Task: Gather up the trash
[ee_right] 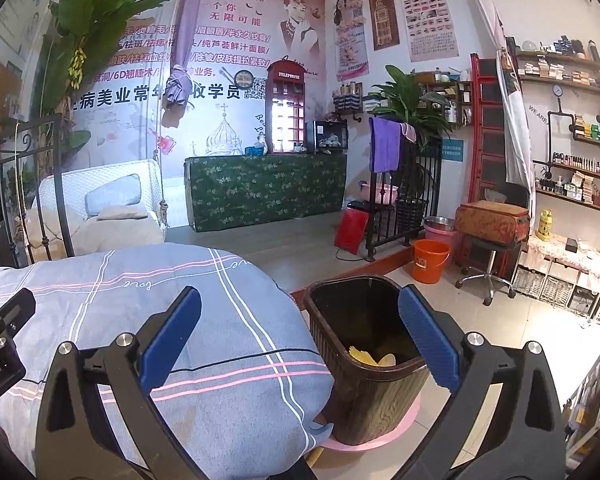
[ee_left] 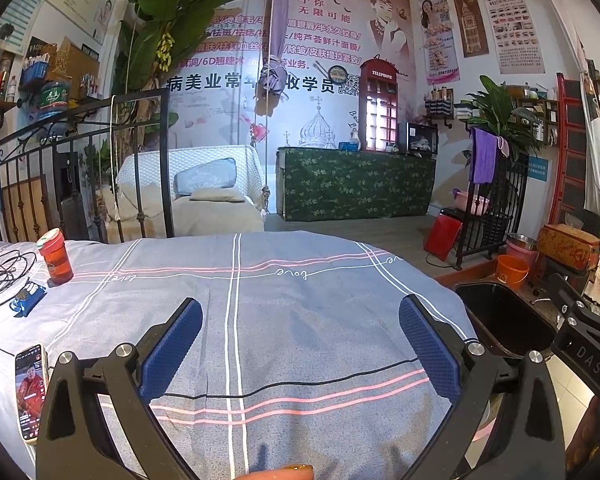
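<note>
The trash bin (ee_right: pixel 364 356), a dark brown ribbed container with a black liner, stands on the tiled floor just beside the corner of the bed (ee_right: pixel 204 344). Its mouth is uncovered, and yellow scraps (ee_right: pixel 370 356) lie inside near the front wall. In the left wrist view the same bin (ee_left: pixel 504 320) shows at the right edge, past the bed's (ee_left: pixel 284 320) corner.

On the bed's grey-blue checked cover, toward its far left side, a red cup with a white and green lid (ee_left: pixel 56 256) stands upright. Near it lies a blue snack wrapper (ee_left: pixel 28 299), touching a loose coil of black cable (ee_left: pixel 4 276). A phone (ee_left: pixel 31 392) with a lit screen lies closer in, at the left edge of the bed.

The left gripper (ee_left: pixel 300 344) hangs above the middle of the bed cover, its blue-padded fingers spread wide with nothing between them. The right gripper (ee_right: pixel 300 344) is spread just as wide and also holds nothing; its left finger is over the bed's edge and its right finger over the bin's rim. Each gripper's black body shows at the border of the other's view.

Beyond the bed, an orange bucket (ee_right: pixel 430 260) stands on the floor near a black metal rack (ee_right: pixel 404 200), and a green patterned counter (ee_right: pixel 266 188) runs along the far wall.
</note>
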